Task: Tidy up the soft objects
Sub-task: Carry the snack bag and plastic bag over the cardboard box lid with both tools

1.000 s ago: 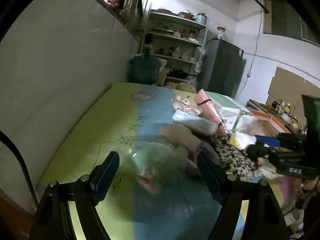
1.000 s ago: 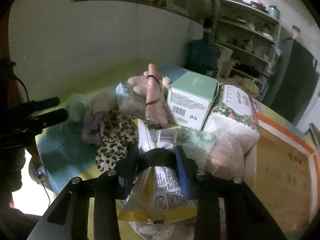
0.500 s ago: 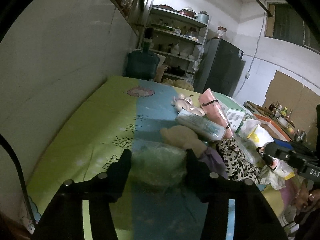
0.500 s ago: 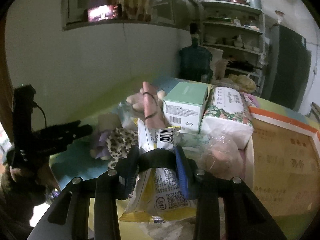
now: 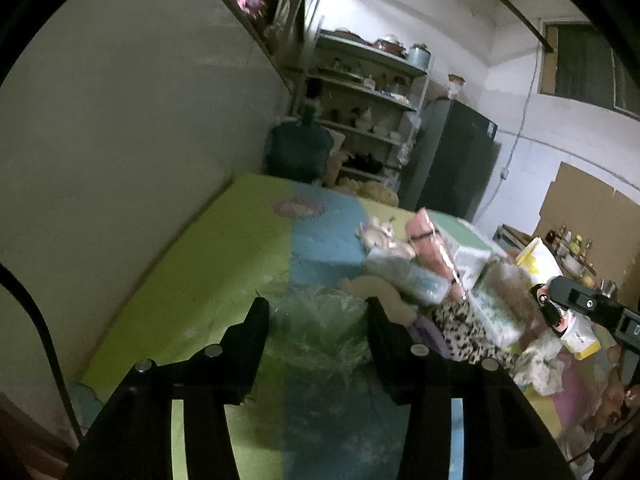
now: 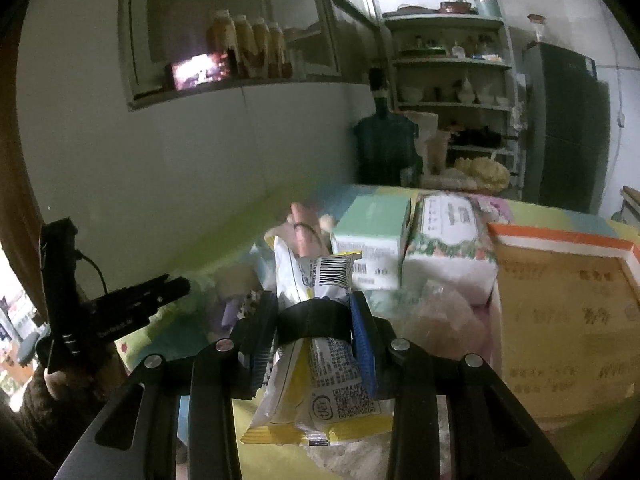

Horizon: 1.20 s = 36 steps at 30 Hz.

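A crumpled clear plastic bag (image 5: 320, 328) with pale green contents lies on the green and blue mat (image 5: 208, 276). My left gripper (image 5: 317, 308) has it between its fingers; the jaws are closing and both pads touch the bag's sides. My right gripper (image 6: 313, 304) is shut on a yellow and white snack packet (image 6: 328, 368), held a little above the pile. Across the mat sit a pink roll (image 5: 430, 236), a beige plush toy (image 5: 380, 292) and a leopard-print cloth (image 5: 464, 328). The right gripper's side (image 5: 580, 304) also shows at the right of the left wrist view.
A mint-green box (image 6: 372, 232) and a floral tissue pack (image 6: 448, 248) stand behind the packet. A wooden tray with an orange rim (image 6: 560, 240) lies to the right. The white wall (image 5: 140, 152) borders the mat's left side. A water jug (image 6: 384, 148), shelves (image 6: 448, 64) and a dark fridge (image 6: 564, 120) stand at the far end.
My left jaws went from wide apart to closed against the plastic bag. The right gripper rose and rolled slightly with the snack packet still in it.
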### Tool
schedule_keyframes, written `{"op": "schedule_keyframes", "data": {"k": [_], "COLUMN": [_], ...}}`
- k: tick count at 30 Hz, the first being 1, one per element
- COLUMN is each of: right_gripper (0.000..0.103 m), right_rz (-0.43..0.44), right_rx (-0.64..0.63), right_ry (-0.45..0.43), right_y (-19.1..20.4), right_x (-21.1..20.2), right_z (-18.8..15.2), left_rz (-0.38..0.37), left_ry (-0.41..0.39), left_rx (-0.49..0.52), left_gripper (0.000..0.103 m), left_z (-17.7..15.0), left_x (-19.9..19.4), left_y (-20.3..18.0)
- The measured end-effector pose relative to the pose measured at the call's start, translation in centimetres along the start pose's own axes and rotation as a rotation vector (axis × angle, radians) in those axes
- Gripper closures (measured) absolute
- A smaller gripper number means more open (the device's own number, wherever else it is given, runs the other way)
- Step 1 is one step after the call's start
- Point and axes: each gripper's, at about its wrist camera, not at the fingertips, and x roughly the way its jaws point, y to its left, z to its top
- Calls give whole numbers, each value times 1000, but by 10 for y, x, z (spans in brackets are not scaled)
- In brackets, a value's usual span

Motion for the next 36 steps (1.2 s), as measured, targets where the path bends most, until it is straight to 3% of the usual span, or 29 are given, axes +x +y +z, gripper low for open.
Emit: {"op": "schedule_keyframes", "data": {"k": [12, 36], "right_gripper": [65, 65], "right_rz": [-47, -272], "right_rx": [-18, 57], "right_ry": [-91, -205], "right_y": [-7, -85], "right_x": [-26, -96], "right_z": [24, 31], "left_rz": [-44, -322], "left_ry": [-95, -60], "left_rx": [57, 198], "left_gripper": [55, 55], "left_z": [34, 55], "left_x": [-27, 5], "left_y": [-34, -168]}}
